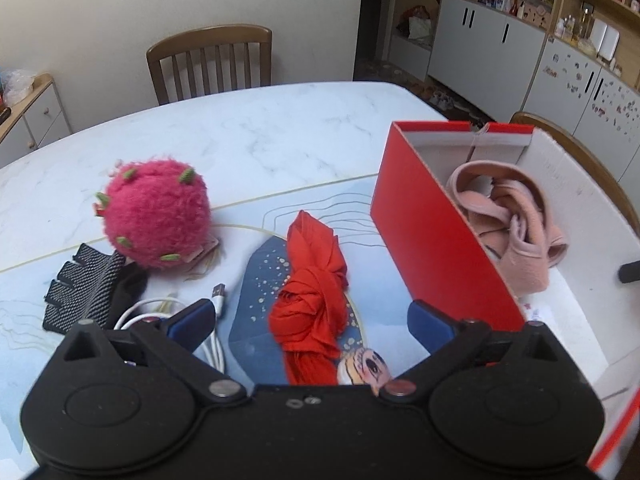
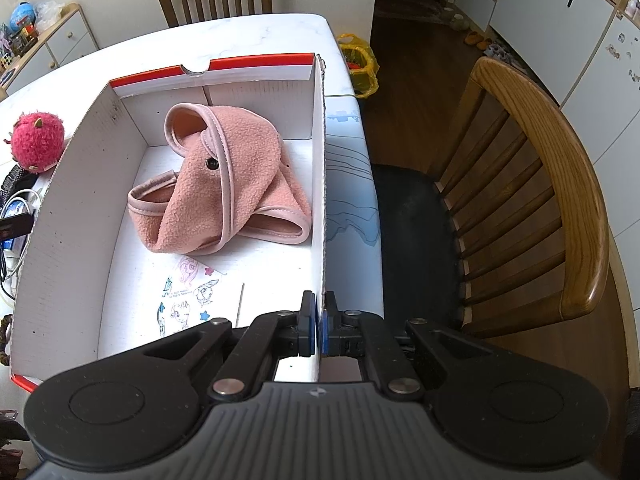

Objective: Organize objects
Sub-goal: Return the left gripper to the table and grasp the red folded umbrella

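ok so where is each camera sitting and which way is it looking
Left wrist: on the left hand-held gripper, looking down and forward at the red scarf on the table; its open blue fingers show.
Right wrist: on the right hand-held gripper, looking down at the box; its fingers are shut on the box's right wall.
Both show: the box, pink fleece, plush ball.
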`<state>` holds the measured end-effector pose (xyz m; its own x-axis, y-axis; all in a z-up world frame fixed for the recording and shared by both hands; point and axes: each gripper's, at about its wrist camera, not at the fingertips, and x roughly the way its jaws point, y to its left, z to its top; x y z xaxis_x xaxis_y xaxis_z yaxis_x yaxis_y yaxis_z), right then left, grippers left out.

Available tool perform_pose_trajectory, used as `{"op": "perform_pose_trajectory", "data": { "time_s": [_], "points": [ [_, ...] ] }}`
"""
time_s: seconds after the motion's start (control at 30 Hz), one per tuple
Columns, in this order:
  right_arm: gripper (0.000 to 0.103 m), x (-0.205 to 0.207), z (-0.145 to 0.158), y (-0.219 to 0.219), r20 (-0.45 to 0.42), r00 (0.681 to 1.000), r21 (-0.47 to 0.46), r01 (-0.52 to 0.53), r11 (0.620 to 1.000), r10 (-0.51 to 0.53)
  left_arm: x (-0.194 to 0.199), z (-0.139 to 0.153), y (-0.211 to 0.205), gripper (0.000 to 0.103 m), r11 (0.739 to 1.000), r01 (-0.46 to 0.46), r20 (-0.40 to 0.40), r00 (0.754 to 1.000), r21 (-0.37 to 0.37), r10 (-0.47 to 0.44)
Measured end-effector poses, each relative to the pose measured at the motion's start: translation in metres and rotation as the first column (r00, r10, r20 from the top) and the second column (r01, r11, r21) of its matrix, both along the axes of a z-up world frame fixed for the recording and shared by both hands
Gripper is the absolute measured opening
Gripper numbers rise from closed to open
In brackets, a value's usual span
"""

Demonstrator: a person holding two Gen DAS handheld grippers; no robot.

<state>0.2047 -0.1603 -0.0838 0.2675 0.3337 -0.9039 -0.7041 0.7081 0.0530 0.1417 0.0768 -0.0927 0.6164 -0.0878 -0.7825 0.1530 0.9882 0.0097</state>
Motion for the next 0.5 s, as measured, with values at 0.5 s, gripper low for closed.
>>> {"op": "perform_pose_trajectory", "data": {
  "time_s": [0.5],
  "points": [
    [0.003,0.002,-0.001,-0.001,-0.017,1.0,-0.002,0.014,1.0,-0.014,0.034,-0.034,-0.007,0.076,1.0,0.001,-0.085,0.996,0.029,0.002]
  ]
}}
